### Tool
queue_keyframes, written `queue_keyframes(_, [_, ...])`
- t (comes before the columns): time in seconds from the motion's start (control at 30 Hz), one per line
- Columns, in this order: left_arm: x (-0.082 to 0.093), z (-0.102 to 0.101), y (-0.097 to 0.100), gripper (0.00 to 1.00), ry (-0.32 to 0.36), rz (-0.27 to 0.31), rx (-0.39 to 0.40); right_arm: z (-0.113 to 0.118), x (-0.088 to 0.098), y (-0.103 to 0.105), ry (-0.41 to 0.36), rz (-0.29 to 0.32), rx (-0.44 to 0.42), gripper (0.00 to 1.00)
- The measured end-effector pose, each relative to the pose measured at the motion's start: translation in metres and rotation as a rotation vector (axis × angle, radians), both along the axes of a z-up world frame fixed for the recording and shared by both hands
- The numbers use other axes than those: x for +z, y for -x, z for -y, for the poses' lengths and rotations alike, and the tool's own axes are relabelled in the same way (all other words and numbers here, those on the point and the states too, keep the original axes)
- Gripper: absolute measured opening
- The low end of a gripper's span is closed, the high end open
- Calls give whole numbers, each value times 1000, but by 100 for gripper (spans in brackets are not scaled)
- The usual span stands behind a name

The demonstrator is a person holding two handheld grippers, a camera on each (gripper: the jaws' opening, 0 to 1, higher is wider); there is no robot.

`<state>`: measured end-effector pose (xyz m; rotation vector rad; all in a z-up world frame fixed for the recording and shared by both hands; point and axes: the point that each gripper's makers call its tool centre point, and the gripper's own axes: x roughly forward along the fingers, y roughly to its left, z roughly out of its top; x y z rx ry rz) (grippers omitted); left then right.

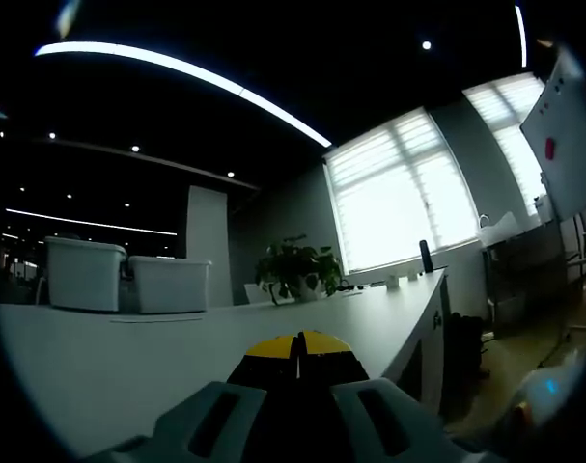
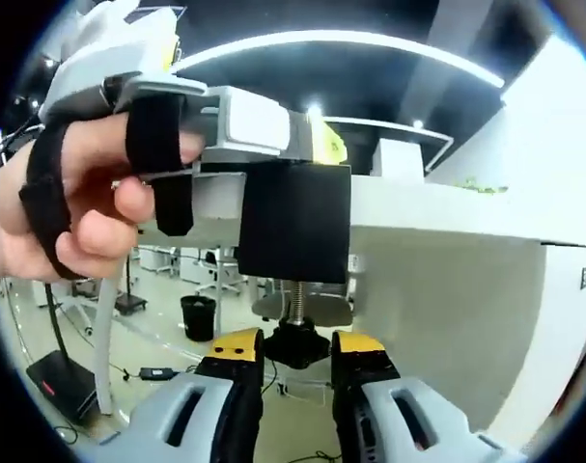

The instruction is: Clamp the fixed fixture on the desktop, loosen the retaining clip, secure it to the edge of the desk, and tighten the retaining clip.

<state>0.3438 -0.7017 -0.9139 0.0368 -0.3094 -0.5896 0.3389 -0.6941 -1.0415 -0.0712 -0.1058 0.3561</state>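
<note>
Right gripper (image 2: pixel 295 359) grips clamp knob (image 2: pixel 296 340) under desk (image 2: pixel 447 207)

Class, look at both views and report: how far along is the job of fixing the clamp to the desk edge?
Done: the black clamp already sits over the edge of the white desk, and the left gripper holds it from above, its jaws closed.

In hand: the right gripper has its jaws either side of the black screw knob under the clamp.

Left: tightening the screw, since bare thread shows, then letting go.

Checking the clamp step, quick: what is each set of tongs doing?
Left tongs: shut, holding nothing visible.
Right tongs: shut on black screw knob.
</note>
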Motion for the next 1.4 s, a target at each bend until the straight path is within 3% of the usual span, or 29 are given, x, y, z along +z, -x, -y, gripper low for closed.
queue_keyframes(0.23, [0, 0, 0, 1, 0, -1, -1, -2, -1, -2, 13, 23, 64, 25])
queue_keyframes(0.4, [0, 0, 0, 1, 0, -1, -5, -8, -1, -5, 4, 30, 247, 25])
queue_keyframes(0.67, [0, 0, 0, 1, 0, -1, -6, -20, 0, -5, 130, 33, 594, 26])
queue_keyframes(0.87, [0, 0, 1, 1, -1, 3, -5, -22, -3, 0, 194, 26, 718, 26])
queue_keyframes(1.0, [0, 0, 1, 1, -2, 10, -5, -23, -3, 0, 201, 20, 736, 26])
queue_keyframes(1.1, [0, 0, 1, 1, -2, 8, -5, -19, -4, 2, 199, 37, 676, 27])
queue_keyframes(1.17, [0, 0, 1, 1, 0, 6, -4, -15, -11, 3, 164, 14, 614, 32])
queue_keyframes(1.2, [0, 0, 1, 1, -1, 6, -3, -11, -10, 4, 104, 11, 564, 37])
queue_keyframes(1.23, [0, 0, 1, 1, -2, 6, -3, -9, -10, 5, 123, 58, 529, 43])
queue_keyframes(1.4, [0, -1, 0, 1, -2, 8, -2, -5, -22, 17, 80, 29, 324, 39])
